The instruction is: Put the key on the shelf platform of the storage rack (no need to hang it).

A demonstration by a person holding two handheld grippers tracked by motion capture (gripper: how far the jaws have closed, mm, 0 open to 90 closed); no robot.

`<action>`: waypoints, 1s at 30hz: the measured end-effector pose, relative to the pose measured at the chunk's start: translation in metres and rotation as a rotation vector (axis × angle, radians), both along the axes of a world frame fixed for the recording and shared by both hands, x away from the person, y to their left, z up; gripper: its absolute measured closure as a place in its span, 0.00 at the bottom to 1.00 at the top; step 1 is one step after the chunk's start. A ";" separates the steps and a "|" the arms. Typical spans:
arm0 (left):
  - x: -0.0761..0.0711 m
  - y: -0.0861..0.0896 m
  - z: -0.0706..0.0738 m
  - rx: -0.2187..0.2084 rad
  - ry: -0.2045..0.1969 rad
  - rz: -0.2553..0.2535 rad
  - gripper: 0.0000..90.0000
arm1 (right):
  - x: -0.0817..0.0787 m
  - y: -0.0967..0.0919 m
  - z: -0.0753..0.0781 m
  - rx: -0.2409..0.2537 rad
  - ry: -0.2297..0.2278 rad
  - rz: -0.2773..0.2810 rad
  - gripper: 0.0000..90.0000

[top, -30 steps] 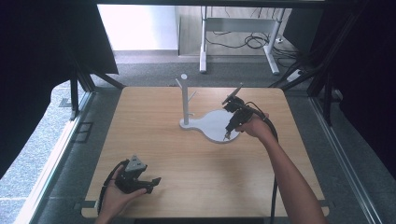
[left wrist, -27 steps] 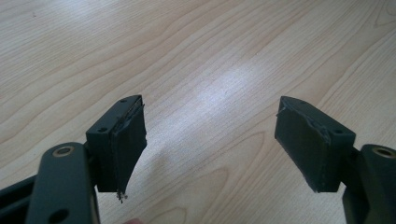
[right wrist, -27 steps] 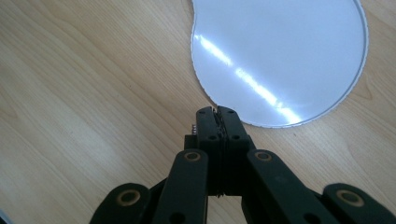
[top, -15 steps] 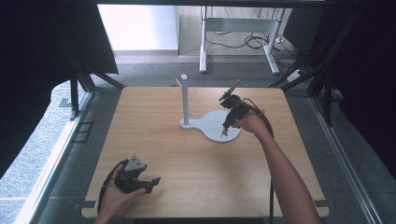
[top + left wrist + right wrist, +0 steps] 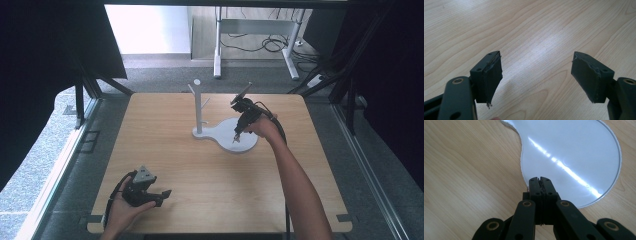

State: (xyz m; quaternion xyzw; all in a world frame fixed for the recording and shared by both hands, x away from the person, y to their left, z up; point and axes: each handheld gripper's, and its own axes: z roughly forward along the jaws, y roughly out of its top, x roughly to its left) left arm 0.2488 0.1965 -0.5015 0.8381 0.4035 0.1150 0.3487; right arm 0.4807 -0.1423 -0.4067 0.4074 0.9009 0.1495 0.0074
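Right gripper (image 5: 236, 138) is poised over the white stand (image 5: 198, 107), nose tipped down at the round base (image 5: 225, 135) that spreads out to the right of the upright post. In the right gripper view the 2 jaws are pressed flat together, right gripper (image 5: 540, 179) closed tight, tips hanging just over the near rim of the base (image 5: 574, 152). A tiny pale bit (image 5: 527, 187) peeks out beside the left jaw, too small to tell what it is or whether it's pinched between the pads. Left gripper (image 5: 167, 192) sits well apart at the near left corner of the table (image 5: 200, 200), resting low in the hand; the left gripper view has the left gripper (image 5: 536, 75) with jaws spread wide, nothing between them, bare wood (image 5: 536, 25) beneath. So this looks like the approach step: the right hand working at the stand, the left parked and waiting. What's next depends on that bit. If something fine is held, the call is a lift up to 1 of the short pegs (image 5: 205, 103) near the top of the post, slow and steady so it doesn't swing. If not, the jaws must open before they can take anything off the base.
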 end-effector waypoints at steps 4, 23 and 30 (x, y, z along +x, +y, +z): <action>0.000 0.001 0.000 0.000 0.000 0.002 0.28 | 0.007 0.002 -0.003 -0.004 0.001 -0.008 0.99; 0.001 0.005 0.001 -0.004 -0.004 0.007 0.28 | 0.025 0.006 -0.023 -0.008 0.002 -0.053 0.99; 0.001 0.002 0.000 -0.011 0.002 0.012 0.28 | 0.030 0.006 -0.027 -0.005 0.005 -0.075 0.99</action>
